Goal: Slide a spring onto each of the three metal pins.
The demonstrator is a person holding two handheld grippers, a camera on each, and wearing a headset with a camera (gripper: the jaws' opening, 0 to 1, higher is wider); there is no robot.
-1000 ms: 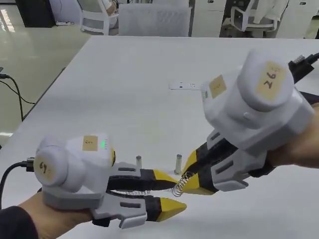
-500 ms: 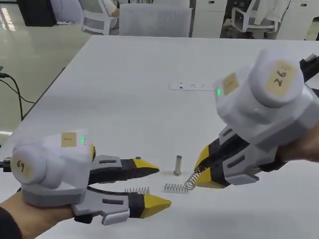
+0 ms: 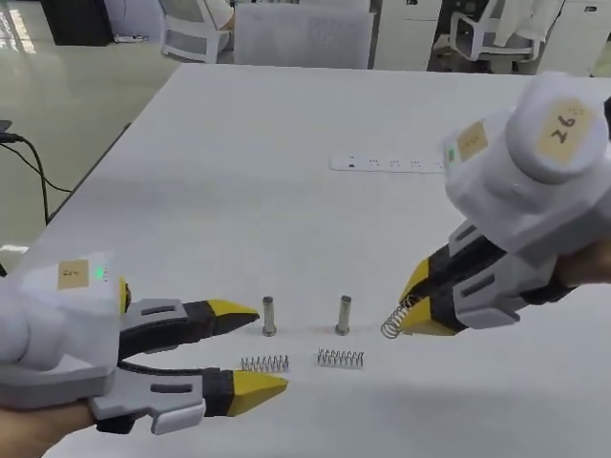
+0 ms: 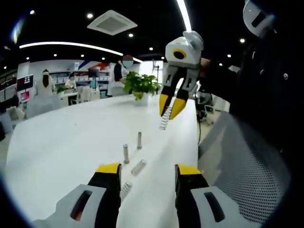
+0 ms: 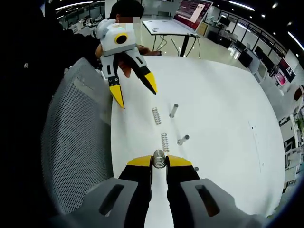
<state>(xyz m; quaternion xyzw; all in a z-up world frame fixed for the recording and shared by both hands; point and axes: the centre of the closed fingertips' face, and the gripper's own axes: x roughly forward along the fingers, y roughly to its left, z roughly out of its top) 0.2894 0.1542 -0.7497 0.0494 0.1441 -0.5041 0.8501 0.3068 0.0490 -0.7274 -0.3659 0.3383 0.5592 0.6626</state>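
Note:
Two short metal pins (image 3: 269, 316) (image 3: 344, 314) stand upright on the white table (image 3: 286, 191). Just in front of them lie two loose springs (image 3: 264, 363) (image 3: 341, 358). My right gripper (image 3: 420, 320) hovers to the right of the pins, shut on a third spring (image 3: 393, 320) that hangs from its yellow tips; the spring's end (image 5: 159, 159) sits between the jaws of the right gripper (image 5: 159, 162). My left gripper (image 3: 269, 348) is low at the left, open and holding nothing, its tips beside the left spring. In the left gripper view the pins (image 4: 126, 153) (image 4: 139, 140) stand ahead of the open left gripper (image 4: 148, 171).
A white power strip (image 3: 387, 164) lies farther back on the table. Office chairs (image 3: 301, 33) stand beyond the far edge. A grey mesh chair back (image 5: 76, 137) is close to the table's near edge.
My left gripper has drawn back to the left, uncovering the left pin. Two springs now lie free on the table. My right gripper has moved right and slightly up with its spring.

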